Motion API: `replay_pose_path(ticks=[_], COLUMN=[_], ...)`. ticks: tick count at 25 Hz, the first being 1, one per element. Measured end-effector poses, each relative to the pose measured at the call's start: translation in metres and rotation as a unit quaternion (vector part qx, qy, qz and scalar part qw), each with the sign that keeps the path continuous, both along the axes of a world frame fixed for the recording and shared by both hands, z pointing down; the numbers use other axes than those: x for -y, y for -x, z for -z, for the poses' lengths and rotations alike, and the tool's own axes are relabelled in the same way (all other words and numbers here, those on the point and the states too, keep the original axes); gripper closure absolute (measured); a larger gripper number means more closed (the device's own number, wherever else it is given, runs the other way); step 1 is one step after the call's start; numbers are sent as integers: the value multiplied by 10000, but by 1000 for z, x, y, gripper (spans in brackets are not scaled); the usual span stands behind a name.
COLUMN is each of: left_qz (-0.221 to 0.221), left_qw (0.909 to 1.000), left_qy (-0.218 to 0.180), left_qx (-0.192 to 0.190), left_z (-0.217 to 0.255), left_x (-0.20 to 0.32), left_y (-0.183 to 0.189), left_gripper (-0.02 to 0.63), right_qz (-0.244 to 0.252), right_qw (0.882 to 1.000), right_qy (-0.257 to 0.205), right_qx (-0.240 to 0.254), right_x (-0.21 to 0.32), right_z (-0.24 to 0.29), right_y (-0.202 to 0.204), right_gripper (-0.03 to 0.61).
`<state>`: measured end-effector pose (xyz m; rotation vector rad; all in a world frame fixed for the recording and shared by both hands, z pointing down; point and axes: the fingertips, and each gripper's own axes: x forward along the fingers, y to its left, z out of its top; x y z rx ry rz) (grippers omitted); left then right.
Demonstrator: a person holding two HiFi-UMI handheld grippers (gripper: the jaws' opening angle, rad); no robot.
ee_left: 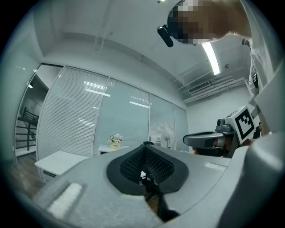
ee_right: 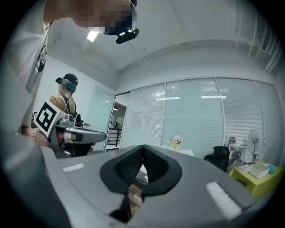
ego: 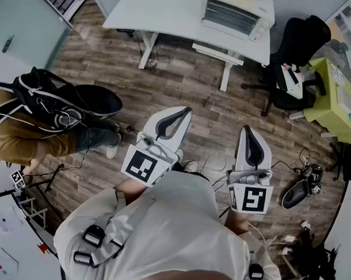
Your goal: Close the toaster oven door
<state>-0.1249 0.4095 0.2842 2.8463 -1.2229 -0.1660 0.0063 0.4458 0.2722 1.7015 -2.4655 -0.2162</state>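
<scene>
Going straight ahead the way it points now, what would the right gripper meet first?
Nothing close: the right gripper points level over the wood floor toward the white desk carrying the toaster oven. The desk or oven is probably first, though height is hard to judge.

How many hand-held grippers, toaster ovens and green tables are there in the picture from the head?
Hand-held grippers: 2 (left hand-held gripper, right hand-held gripper)
Toaster oven: 1
Green table: 1
Total: 4
</scene>
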Motion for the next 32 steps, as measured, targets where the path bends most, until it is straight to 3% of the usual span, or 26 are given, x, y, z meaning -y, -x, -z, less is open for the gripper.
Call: replay_pose_path(ticks=[15,32], left_qz=[-210,-298], left_qw=[9998,9995], left_qy=[-9,-108], left_qx=[11,-85], left_z=[1,9], left_x=[32,83], left_y=[31,1], left_gripper=[609,609], right_qz=[-298,-359], right_qw=[9994,9992], right_qy=[-124,-181], right_qx=[109,21], right_x=[24,70], right_z=[8,8], right_y=[27,-1], right_gripper=[572,572])
